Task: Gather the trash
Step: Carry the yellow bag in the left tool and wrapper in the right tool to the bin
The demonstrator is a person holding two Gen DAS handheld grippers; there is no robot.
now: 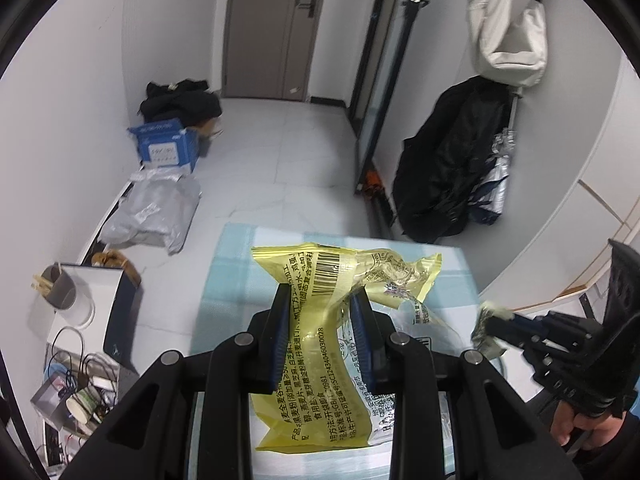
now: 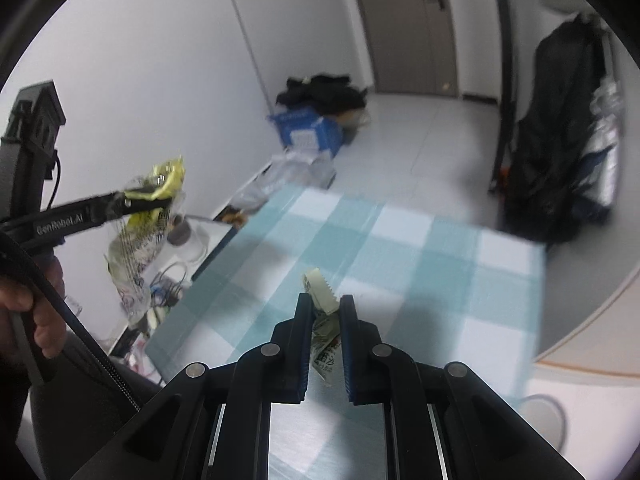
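Now your left gripper (image 1: 322, 300) pinches the yellow wrapper (image 1: 320, 344) mid-length above the checked tablecloth (image 2: 400, 248), long axis running along the fingers. Your right gripper (image 2: 325, 308) clamps a small pale wrapper scrap (image 2: 322, 292), serrated end pointing forward.

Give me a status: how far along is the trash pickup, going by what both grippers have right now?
Done: the checked tablecloth shows no loose litter in either view. In hand: the left gripper is shut on a yellow wrapper, and the right gripper pinches a small torn packet, both off the table. Left: dropping both into a bin; none is visible here.
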